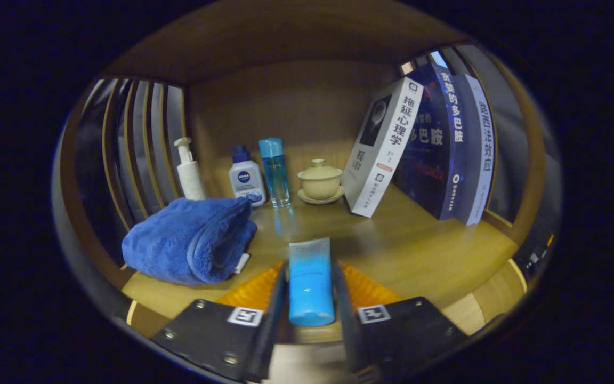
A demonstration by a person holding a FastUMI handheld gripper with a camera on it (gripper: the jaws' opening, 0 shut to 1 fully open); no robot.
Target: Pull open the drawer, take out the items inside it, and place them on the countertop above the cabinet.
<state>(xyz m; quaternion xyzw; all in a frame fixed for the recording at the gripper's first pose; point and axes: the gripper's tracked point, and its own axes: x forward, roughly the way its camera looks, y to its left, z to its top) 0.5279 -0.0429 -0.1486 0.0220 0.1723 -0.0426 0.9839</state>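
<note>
A blue and white tube [310,282] lies lengthwise between my two fingers, its blue cap end toward me and its pale end pointing out over the wooden countertop [403,245]. My gripper [310,280] is shut on the tube, both pads pressing its sides, just above the countertop's front part. A folded blue towel [192,240] rests on the countertop to the left of the fingers.
Along the back wall stand a white pump bottle [190,170], a white bottle with a blue cap [246,178], a slim clear blue bottle [275,170] and a lidded cream cup on a saucer [320,181]. Three books [424,149] lean at the right. Slatted side panels close both ends.
</note>
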